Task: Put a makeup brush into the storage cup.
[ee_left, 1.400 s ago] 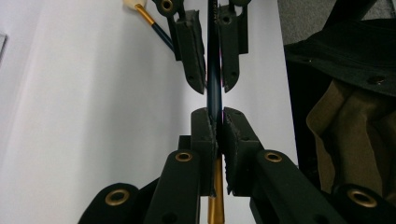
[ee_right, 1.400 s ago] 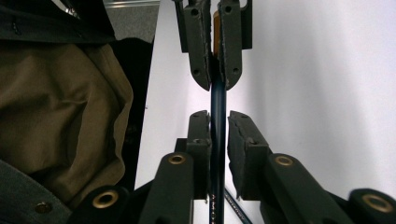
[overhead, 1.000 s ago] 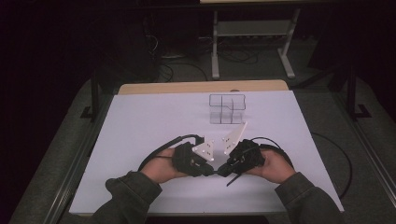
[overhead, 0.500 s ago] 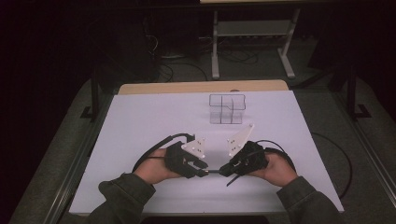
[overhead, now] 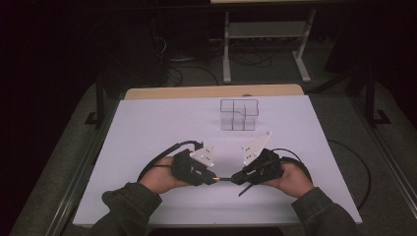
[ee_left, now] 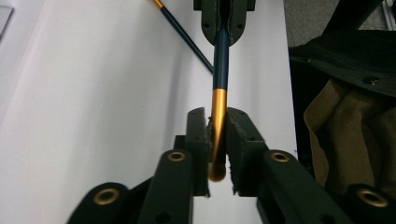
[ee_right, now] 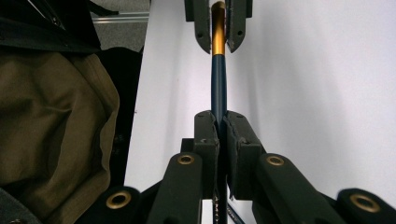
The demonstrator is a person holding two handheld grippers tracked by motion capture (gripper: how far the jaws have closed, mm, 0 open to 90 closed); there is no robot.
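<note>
From above, a person held two black grippers low over the white table (overhead: 147, 132). The left gripper (overhead: 212, 178) and the right gripper (overhead: 235, 178) pointed at each other, tips nearly meeting. A thin pen (overhead: 223, 179) ran between them, with its gold end at the left one. A clear plastic box (overhead: 239, 114) with little compartments stood farther back on the table, well apart from the hands.

In the left gripper view, the left gripper (ee_left: 216, 140) had just been closing, and its pads (ee_left: 198, 140) were pinching the gold end of the pen (ee_left: 220, 60). The dark blue part went straight up into the right gripper (ee_left: 224, 28), which was squeezed on it. A second thin blue stick (ee_left: 184, 37) lay on the table beside it.

In the right gripper view, the right gripper (ee_right: 220, 135) was pressed tight on the blue part of the pen (ee_right: 218, 84). The gold end sat between the pads of the left gripper (ee_right: 218, 28) at the top. An olive sleeve (ee_right: 51, 130) was at the left.
</note>
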